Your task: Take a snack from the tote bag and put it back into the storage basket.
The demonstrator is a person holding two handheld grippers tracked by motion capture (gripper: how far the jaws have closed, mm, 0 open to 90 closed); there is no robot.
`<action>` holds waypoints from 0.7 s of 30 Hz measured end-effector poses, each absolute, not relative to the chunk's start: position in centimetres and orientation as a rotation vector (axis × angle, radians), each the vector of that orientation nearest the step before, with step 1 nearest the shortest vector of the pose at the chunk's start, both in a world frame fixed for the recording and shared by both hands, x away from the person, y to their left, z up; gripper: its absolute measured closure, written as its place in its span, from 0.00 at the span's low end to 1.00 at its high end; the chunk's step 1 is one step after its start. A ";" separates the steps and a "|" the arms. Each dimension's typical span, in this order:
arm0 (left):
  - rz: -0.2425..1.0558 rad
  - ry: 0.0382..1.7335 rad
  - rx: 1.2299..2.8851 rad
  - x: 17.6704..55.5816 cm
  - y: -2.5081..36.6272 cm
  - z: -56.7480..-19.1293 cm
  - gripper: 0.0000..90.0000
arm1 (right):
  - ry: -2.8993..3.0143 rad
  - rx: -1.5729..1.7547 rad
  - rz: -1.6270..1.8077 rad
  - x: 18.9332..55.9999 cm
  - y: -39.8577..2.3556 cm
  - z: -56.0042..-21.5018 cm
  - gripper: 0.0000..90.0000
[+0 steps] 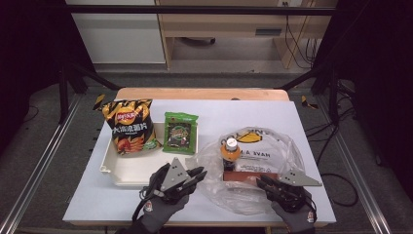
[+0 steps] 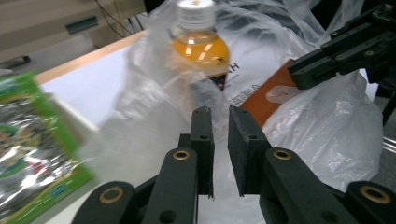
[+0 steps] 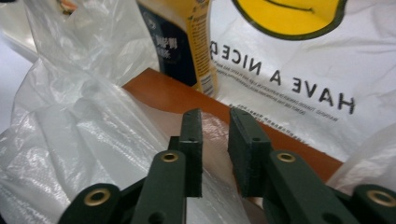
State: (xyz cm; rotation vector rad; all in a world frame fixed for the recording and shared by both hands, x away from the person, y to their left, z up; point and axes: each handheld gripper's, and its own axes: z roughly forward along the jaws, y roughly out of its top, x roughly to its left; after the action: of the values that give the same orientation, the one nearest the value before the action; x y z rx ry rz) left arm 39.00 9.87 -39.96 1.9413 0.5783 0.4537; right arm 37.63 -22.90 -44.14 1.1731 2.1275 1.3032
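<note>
i see a clear plastic bag (image 1: 253, 165) on the white surface (image 1: 292, 122), already holding an orange drink bottle (image 1: 230, 148) and a brown box (image 1: 248, 174). chips (image 1: 129, 126) and a green snack packet (image 1: 180, 131) remain outside. left gripper (image 1: 198, 174) and right gripper (image 1: 260, 183) fingers stand slightly apart at the bag, clamping nothing.

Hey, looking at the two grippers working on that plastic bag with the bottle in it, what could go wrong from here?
1. The bottle stands upright inside the thin plastic bag next to the brown box; tugging the film may tip it.
2. The left gripper has its jaws nearly together with bag film at their tips, so it may pinch too little film and slip.
3. The right gripper sits over crumpled film on the box and may clamp the box edge along with it.
</note>
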 end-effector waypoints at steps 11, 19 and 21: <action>0.351 0.582 2.056 40.5 6.8 -43.0 0.91 | 2.241 1.168 1.305 37.0 -22.0 -45.0 0.93; 0.320 0.618 2.141 41.0 6.6 -46.0 0.91 | 2.316 1.199 1.256 36.8 -21.6 -46.3 0.92; 0.311 0.626 2.159 41.2 6.5 -46.7 0.91 | 2.338 1.229 1.215 36.8 -21.5 -46.7 0.91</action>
State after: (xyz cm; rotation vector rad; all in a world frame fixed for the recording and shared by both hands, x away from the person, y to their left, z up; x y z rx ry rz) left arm 41.21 6.51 -46.66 2.1592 0.6256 0.3109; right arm 36.80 -21.53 -46.71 1.2285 2.3381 1.2149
